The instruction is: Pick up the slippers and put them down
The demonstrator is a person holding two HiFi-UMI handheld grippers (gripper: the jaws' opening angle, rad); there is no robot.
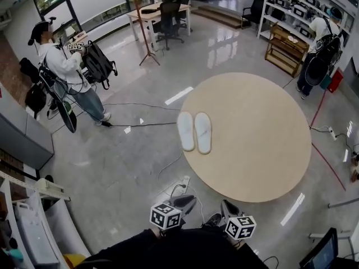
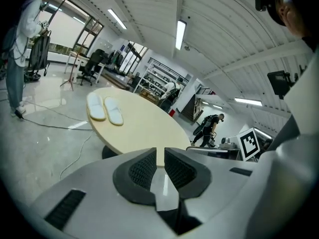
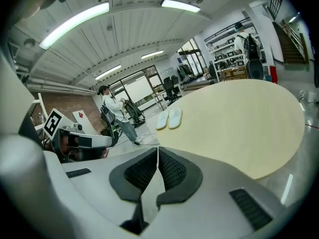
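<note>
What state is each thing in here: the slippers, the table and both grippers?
slippers: lying side by side near the table's edge, not held
round table: standing, bearing only the slippers
left gripper: jaws slightly apart, empty
right gripper: jaws together, empty

Pose: left gripper [image 1: 187, 200] and right gripper [image 1: 226, 205] sit side by side at the near edge of the head view, close to the body. Both point forward, tilted somewhat down. Left jaws stand a narrow slit apart with nothing between them. Right jaws are pressed together, empty. Each has its marker cube [image 1: 166, 216] on top, at the near end.
</note>
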